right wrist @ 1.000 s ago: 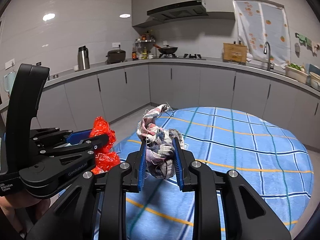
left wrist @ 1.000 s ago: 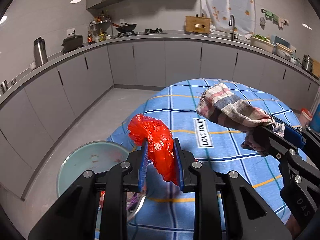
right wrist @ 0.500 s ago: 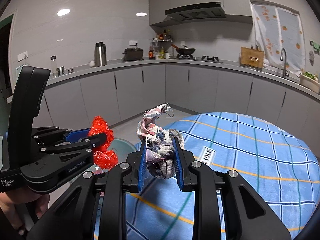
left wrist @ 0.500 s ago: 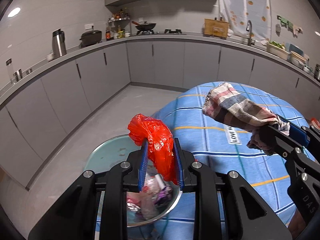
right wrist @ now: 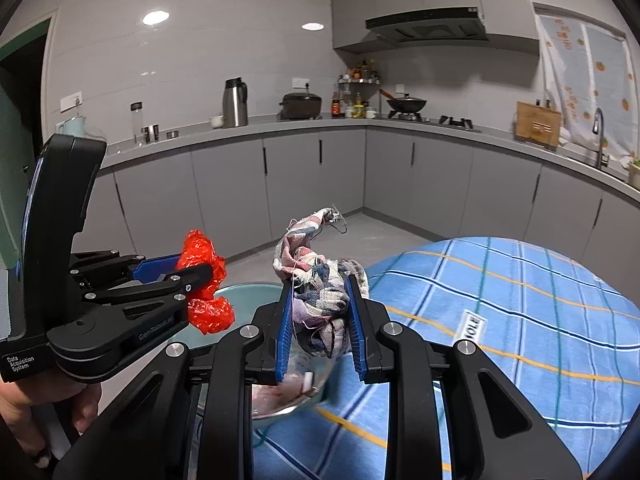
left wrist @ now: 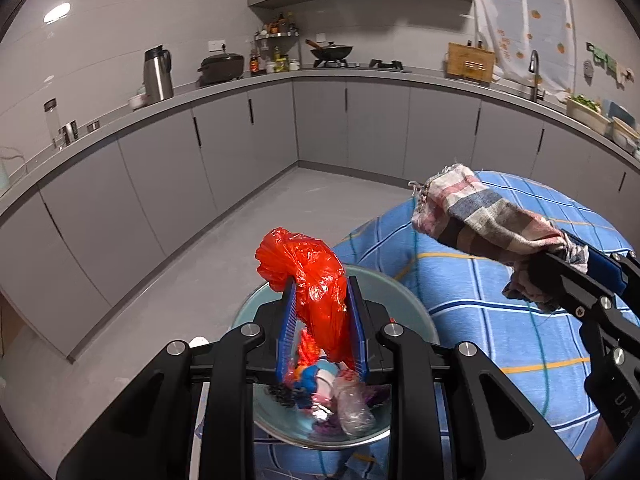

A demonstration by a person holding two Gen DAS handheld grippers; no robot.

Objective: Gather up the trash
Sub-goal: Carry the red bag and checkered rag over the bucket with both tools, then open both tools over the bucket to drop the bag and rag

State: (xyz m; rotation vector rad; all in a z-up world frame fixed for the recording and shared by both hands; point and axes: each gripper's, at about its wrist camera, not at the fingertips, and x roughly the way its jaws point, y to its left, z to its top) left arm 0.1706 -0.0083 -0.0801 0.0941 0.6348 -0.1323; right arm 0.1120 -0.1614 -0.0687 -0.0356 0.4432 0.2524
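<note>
Right wrist view reads "Data Acquisition System" on left gripper (right wrist: 188,280), clamping bag (right wrist: 206,280); right gripper (right wrist: 320,320) clamps rag (right wrist: 320,292). Left view alone shows bin (left wrist: 404,300) contents at 6 o'clock.

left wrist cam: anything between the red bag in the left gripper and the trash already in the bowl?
Nothing. In the left wrist view the red plastic bag, clamped in the left gripper, hangs over the glass bowl; only air separates it from the trash pile.
</note>
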